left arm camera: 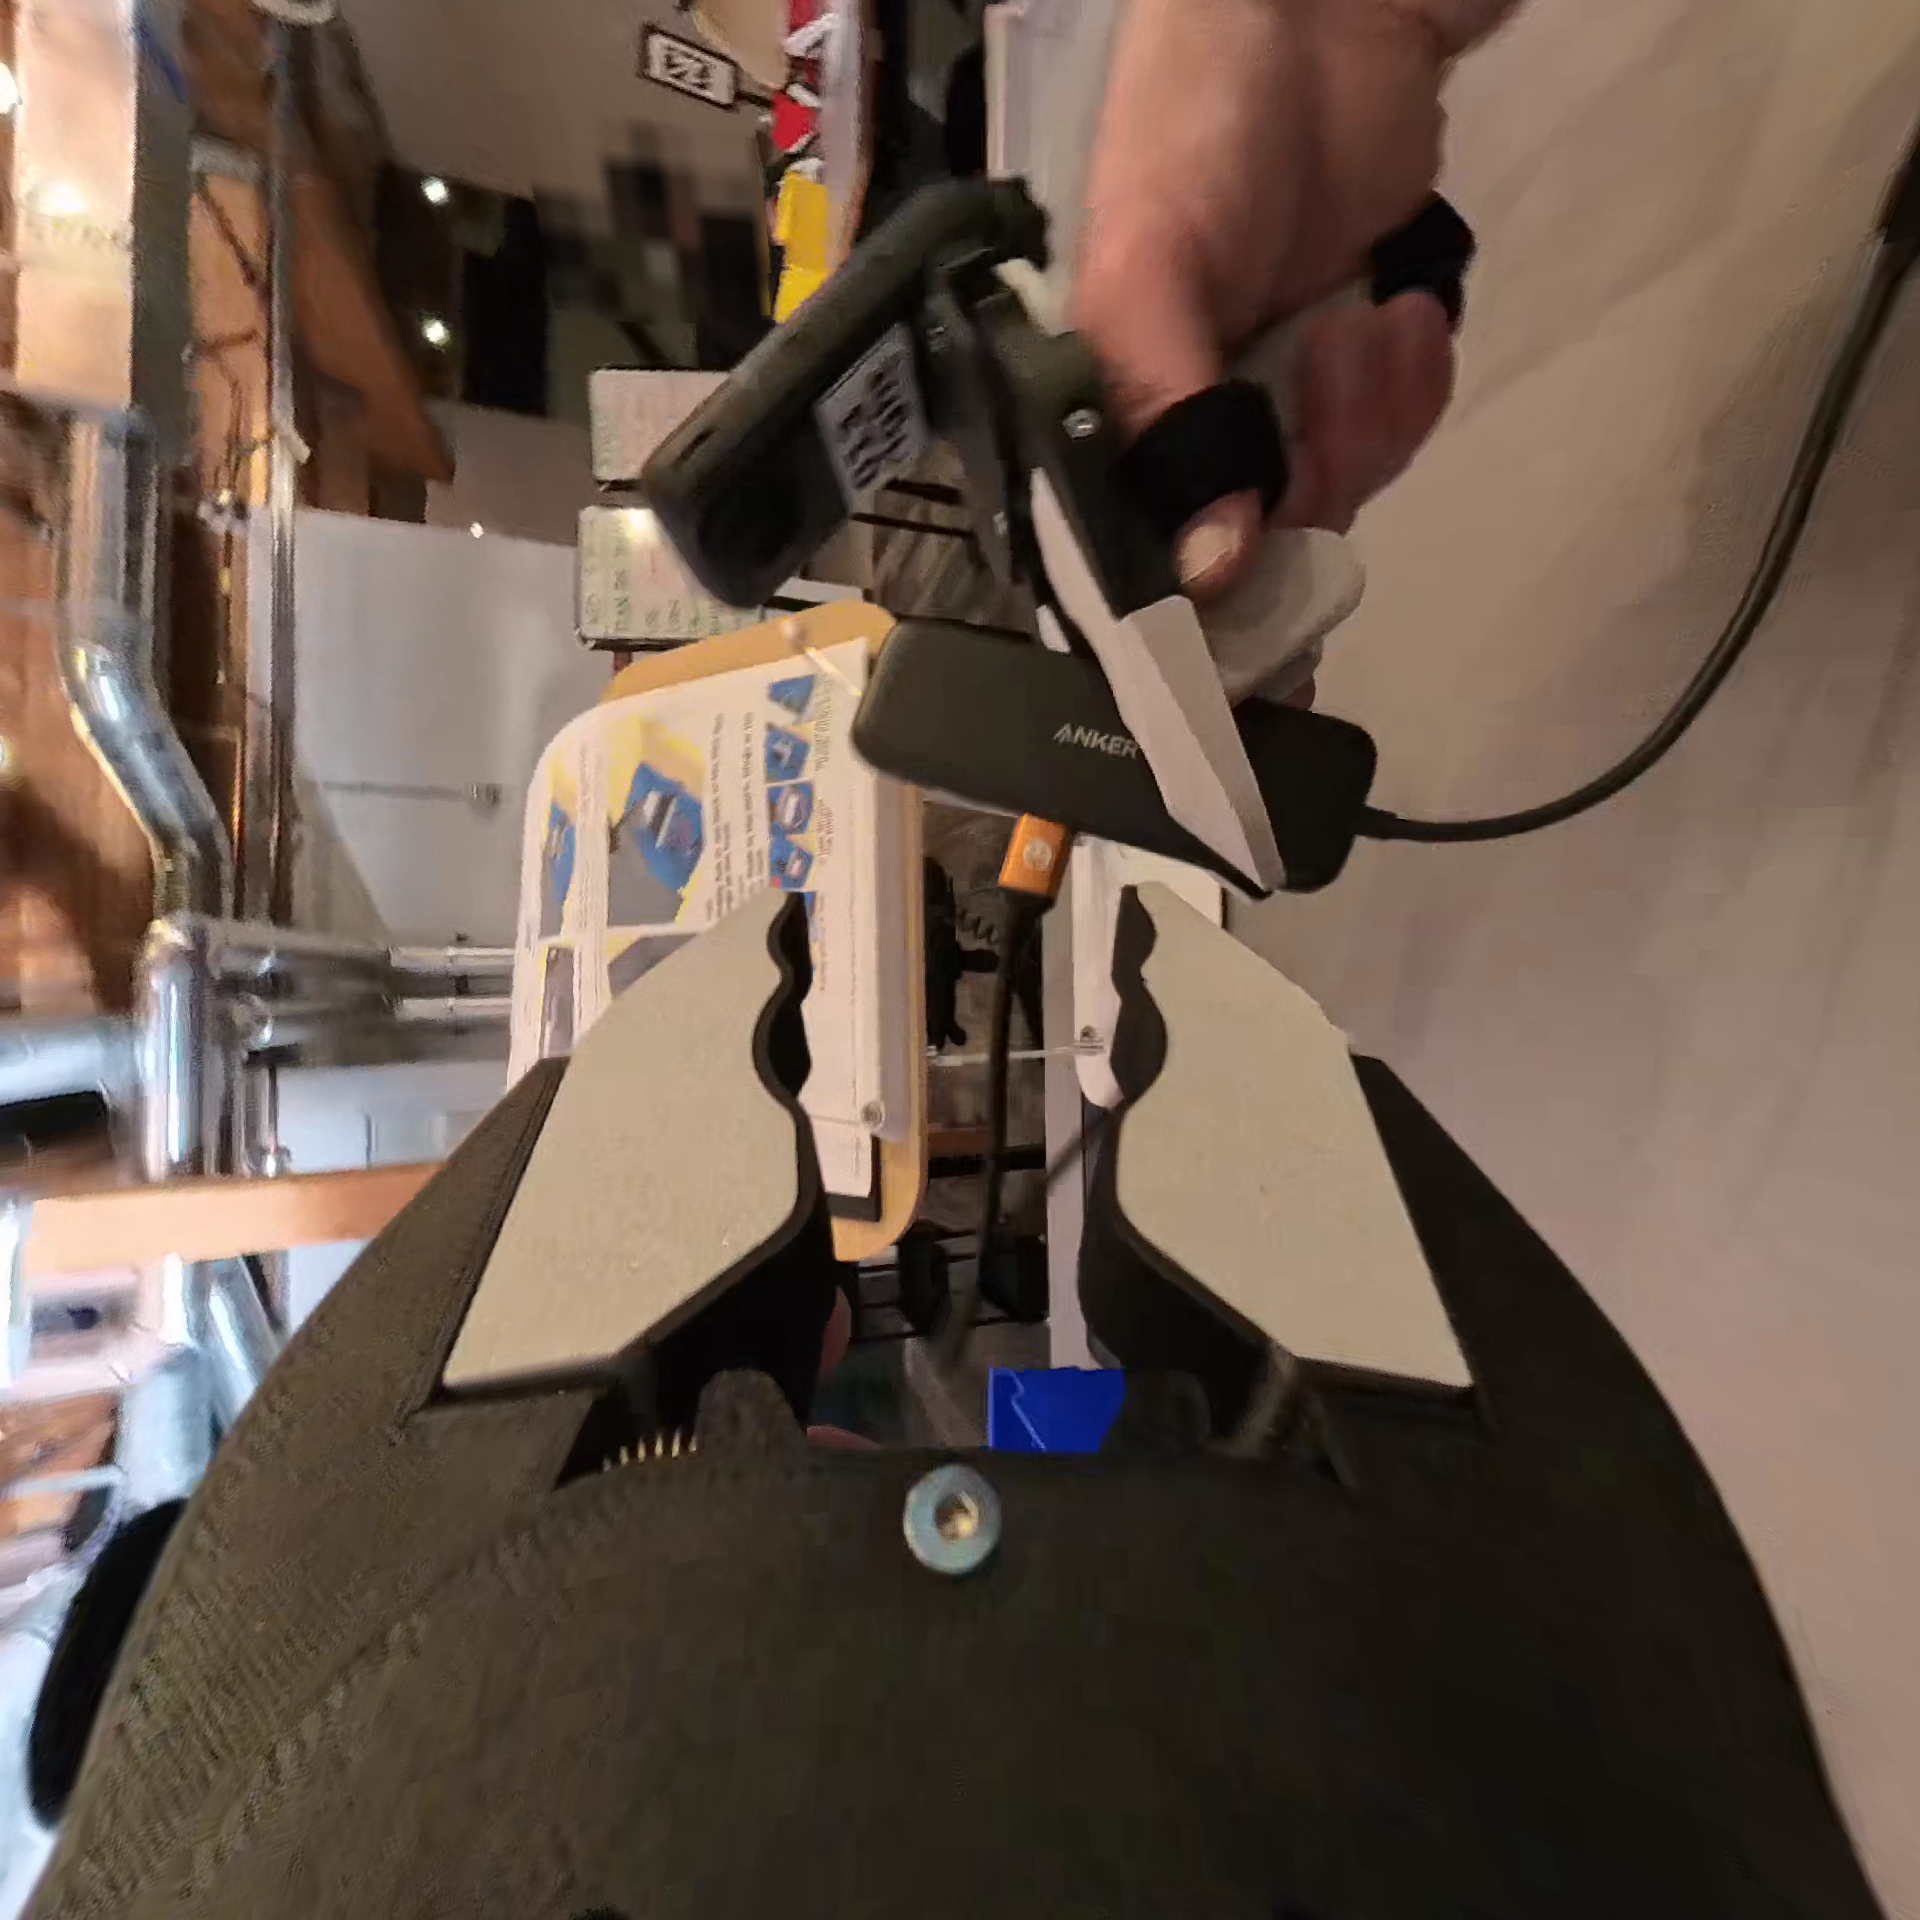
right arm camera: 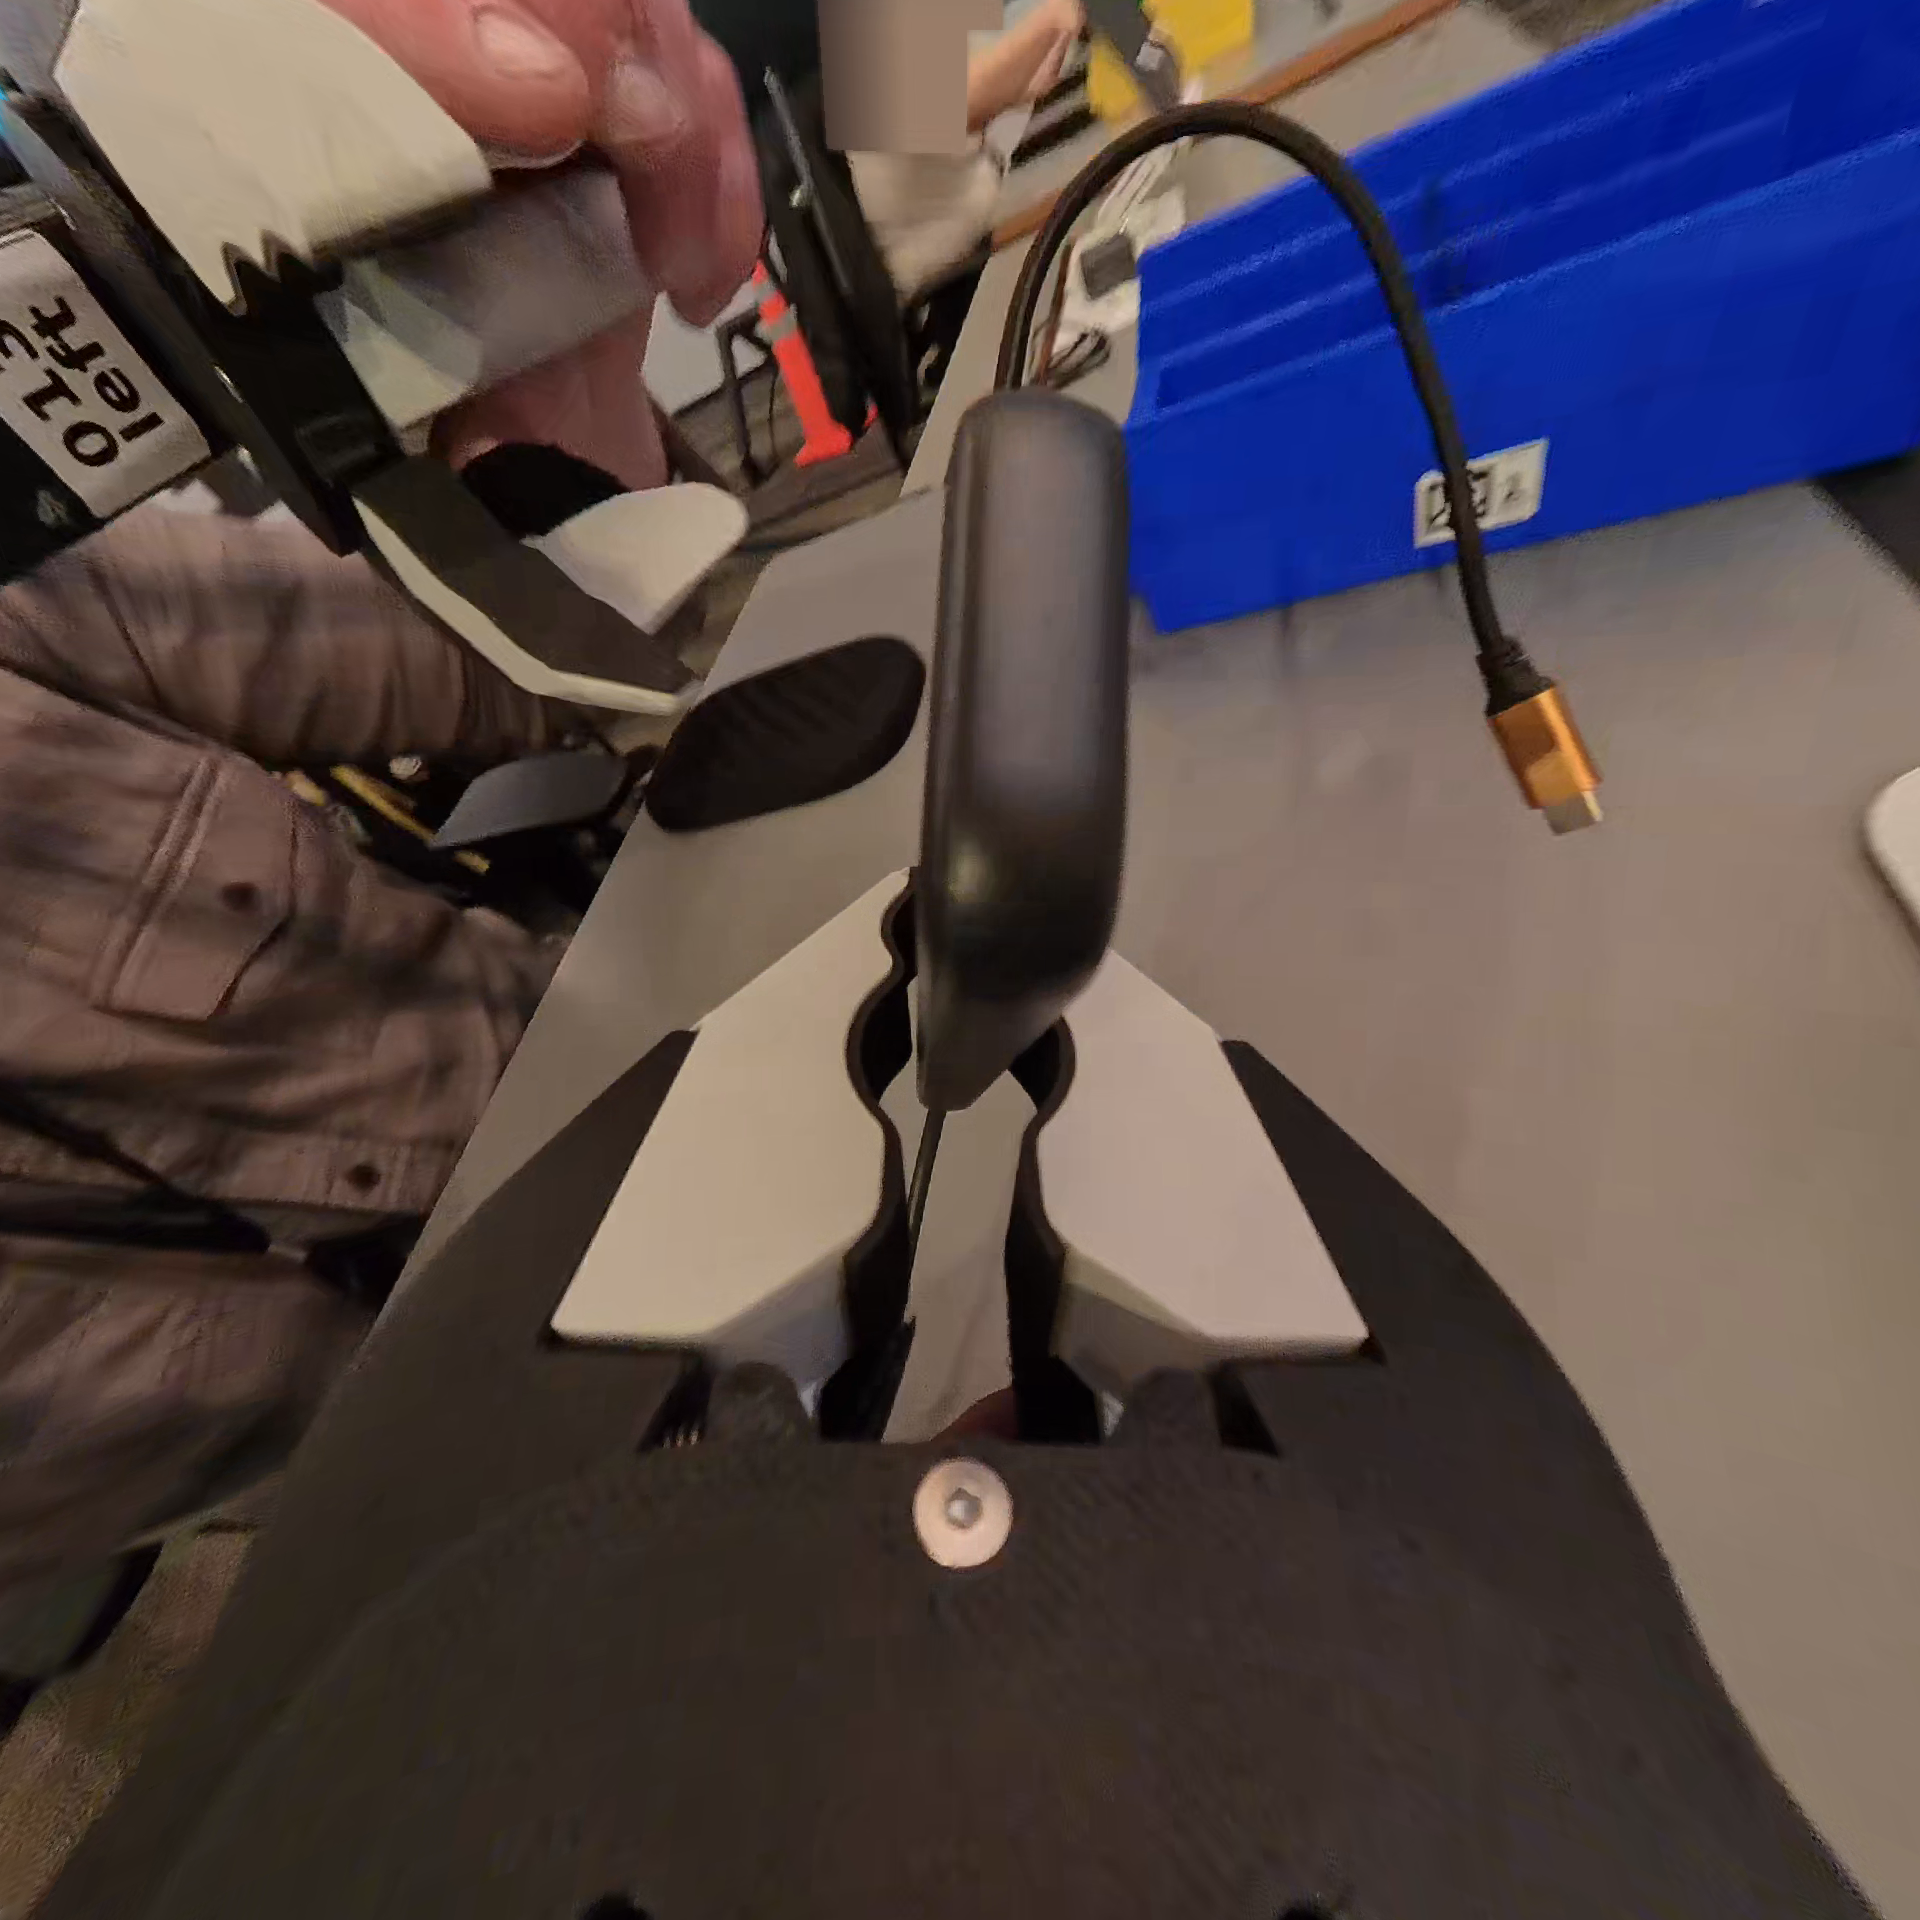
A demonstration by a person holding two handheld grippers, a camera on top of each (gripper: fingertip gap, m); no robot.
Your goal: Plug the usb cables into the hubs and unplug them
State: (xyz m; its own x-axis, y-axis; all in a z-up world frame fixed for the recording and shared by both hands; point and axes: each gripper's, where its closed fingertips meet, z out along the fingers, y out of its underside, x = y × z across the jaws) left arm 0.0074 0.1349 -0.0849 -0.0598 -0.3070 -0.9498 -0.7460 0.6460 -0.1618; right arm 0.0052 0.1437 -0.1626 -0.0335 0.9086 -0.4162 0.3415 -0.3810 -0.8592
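My right gripper (right arm camera: 1003,940) is shut on a dark grey hub (right arm camera: 1023,727) and holds it upright above the grey table (right arm camera: 1403,1039). The hub's own thin cable runs back between the fingers. A black braided cable (right arm camera: 1392,301) arcs up from behind the hub. Its orange plug (right arm camera: 1546,758) hangs free in the air to the right. My left gripper (left arm camera: 956,904) is open and empty and points at the hub (left arm camera: 997,727). The orange plug (left arm camera: 1034,852) shows just under the hub there. One finger (right arm camera: 520,613) of the left gripper shows at upper left in the right wrist view.
A blue bin (right arm camera: 1558,343) stands on the table behind the plug. A black oval object (right arm camera: 790,732) lies at the table's left edge. A person's sleeve (right arm camera: 208,831) and hand are on the left. A clipboard with printed sheets (left arm camera: 717,883) is behind the hub.
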